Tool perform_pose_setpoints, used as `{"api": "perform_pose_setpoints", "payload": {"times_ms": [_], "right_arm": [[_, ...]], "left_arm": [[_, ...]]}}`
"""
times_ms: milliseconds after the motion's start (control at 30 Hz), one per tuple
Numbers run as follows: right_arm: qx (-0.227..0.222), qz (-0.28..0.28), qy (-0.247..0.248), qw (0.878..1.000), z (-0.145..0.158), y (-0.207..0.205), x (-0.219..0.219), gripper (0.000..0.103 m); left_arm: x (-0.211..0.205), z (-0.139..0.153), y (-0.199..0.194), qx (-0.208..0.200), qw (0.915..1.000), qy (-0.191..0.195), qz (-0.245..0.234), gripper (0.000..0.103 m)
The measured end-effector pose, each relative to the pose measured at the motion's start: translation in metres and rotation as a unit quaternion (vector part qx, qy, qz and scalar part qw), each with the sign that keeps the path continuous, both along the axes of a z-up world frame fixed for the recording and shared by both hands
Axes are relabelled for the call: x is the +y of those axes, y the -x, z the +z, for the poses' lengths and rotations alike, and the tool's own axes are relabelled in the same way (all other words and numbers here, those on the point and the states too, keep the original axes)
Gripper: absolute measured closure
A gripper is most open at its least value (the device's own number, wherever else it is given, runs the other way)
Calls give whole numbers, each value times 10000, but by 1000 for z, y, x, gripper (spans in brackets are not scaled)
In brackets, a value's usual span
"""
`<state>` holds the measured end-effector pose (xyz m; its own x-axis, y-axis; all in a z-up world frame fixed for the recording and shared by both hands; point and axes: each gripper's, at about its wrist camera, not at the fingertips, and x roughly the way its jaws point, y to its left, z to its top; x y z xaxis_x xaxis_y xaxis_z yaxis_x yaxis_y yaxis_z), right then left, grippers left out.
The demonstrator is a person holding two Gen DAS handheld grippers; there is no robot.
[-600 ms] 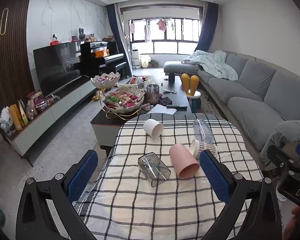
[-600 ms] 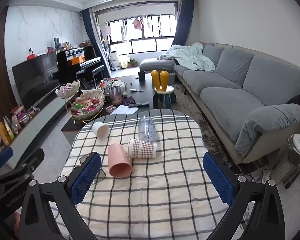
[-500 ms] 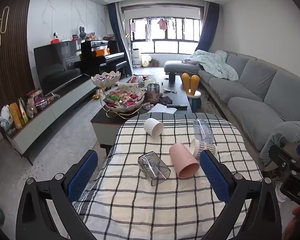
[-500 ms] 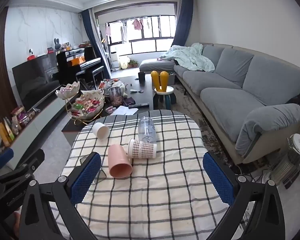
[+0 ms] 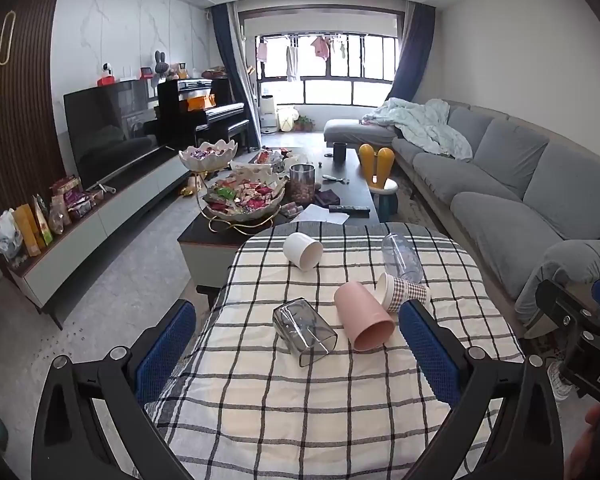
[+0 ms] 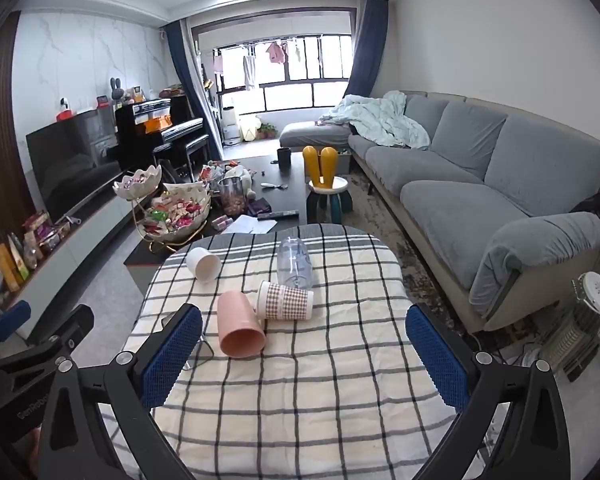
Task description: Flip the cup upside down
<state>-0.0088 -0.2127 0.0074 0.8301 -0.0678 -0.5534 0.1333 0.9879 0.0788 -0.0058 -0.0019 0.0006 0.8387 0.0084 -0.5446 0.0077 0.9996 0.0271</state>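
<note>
Several cups lie on their sides on a checked tablecloth [image 5: 308, 408]: a pink cup [image 5: 363, 321] [image 6: 239, 330], a clear grey glass [image 5: 304, 334], a brown-checked paper cup [image 5: 401, 292] [image 6: 285, 301], a white cup [image 5: 302, 251] [image 6: 204, 265] and a clear plastic cup [image 5: 401, 257] [image 6: 294, 262]. My left gripper [image 5: 296, 356] is open and empty, above the near table, with the glass and pink cup between its fingers further ahead. My right gripper [image 6: 304, 356] is open and empty, right of the pink cup. In the right wrist view its left finger [image 6: 171, 356] hides most of the glass.
A dark coffee table [image 5: 352, 184] with snack bowls [image 5: 244, 200] stands beyond the cloth table. A grey sofa [image 6: 480, 184] runs along the right. A TV bench [image 5: 100, 216] lines the left wall. A small heater [image 6: 584, 320] stands on the floor at right.
</note>
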Motion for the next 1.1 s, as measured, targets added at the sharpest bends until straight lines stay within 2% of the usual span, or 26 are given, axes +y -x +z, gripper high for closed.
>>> {"api": "perform_pose_setpoints", "payload": {"times_ms": [1100], "right_arm": [[66, 0, -13, 10000, 2, 4, 2, 1]], "left_arm": [[2, -1, -1, 63, 9999, 79, -46, 0]]}}
